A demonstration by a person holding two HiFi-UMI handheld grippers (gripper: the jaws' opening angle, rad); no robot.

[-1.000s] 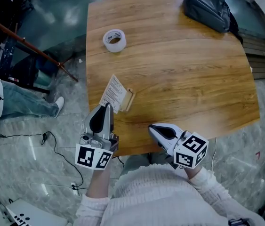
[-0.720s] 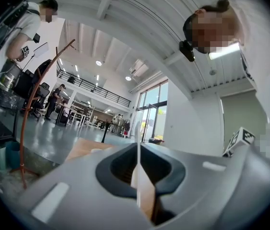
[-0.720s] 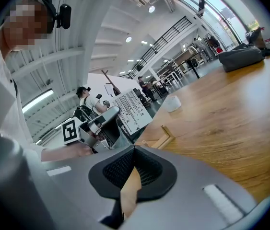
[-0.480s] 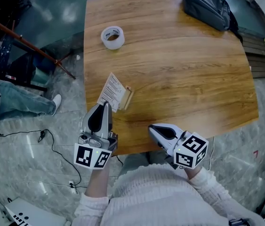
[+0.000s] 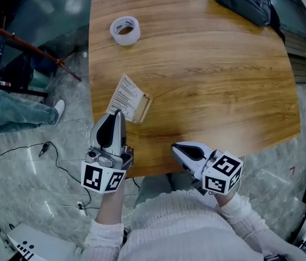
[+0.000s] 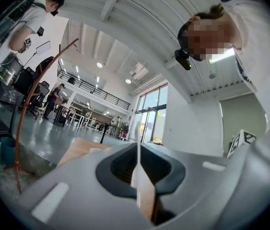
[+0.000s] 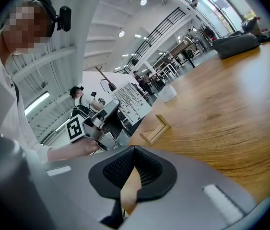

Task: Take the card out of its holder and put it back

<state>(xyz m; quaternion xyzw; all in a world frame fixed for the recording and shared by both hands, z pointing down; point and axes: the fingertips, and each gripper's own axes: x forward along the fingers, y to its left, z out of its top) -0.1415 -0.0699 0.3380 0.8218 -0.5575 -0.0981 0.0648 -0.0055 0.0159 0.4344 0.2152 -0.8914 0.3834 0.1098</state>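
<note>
Nearest the person, the right hand-held gripper (image 5: 179,149) hangs over the counter's (image 5: 212,91) near edge. Its jaws are pressed together with nothing between them, and it points across toward the other tool without touching anything.

Just beyond, at the near-left corner, the left hand-held gripper (image 5: 116,114) is clamped on the card (image 5: 125,93). Its own view shows the thin white edge pinched between the jaws and sticking out past their tips. It has only the card's near corner.

The card sits by the counter's left edge, leaning away from the small wooden holder (image 5: 143,109) that touches its right side. From here I can't tell whether its bottom edge is in the slot or has cleared it.

Farther up the left side lies a tape roll (image 5: 125,30), and a dark bag (image 5: 245,1) sits at the far-right corner, both well apart from the work.

My worry is that corner grip: a thin card held that way could bend, or pivot and slip out on the pull. The holder looks light and nothing braces it, so a snagged card might drag or tip it toward the left edge. On the return, a flexing card could miss the narrow slot.
</note>
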